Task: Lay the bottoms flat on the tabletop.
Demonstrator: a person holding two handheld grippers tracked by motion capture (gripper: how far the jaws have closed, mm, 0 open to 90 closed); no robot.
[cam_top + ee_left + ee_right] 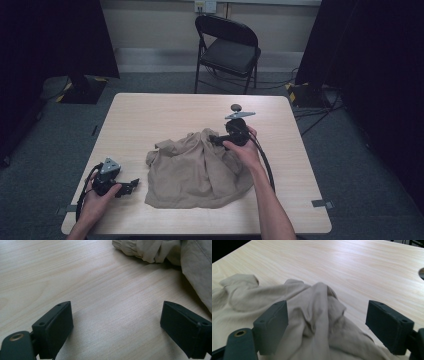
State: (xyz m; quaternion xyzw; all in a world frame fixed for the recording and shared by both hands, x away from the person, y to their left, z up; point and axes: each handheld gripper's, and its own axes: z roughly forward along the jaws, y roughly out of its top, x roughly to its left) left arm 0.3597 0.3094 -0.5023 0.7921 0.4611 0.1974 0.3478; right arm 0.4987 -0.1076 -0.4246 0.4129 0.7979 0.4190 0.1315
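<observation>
While a crumpled beige garment (197,170) lies heaped at the middle of the wooden table (150,110), the right gripper (327,325) hovers at its far right edge, jaws spread wide around a raised fold. Near the table's left corner, the left gripper (116,327) rests low over bare wood just beside the cloth, jaws likewise apart, holding nothing.

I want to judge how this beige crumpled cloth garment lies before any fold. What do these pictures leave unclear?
- Beige crumpled cloth garment: its type and underside are hidden in its own bunched folds, high view.
- Its right edge, high view: covered by the person's right hand.
- Left gripper view: the garment is cut off by the top and right edges.
- Right gripper: the open jaws flank a raised fold; contact cannot be told.
</observation>
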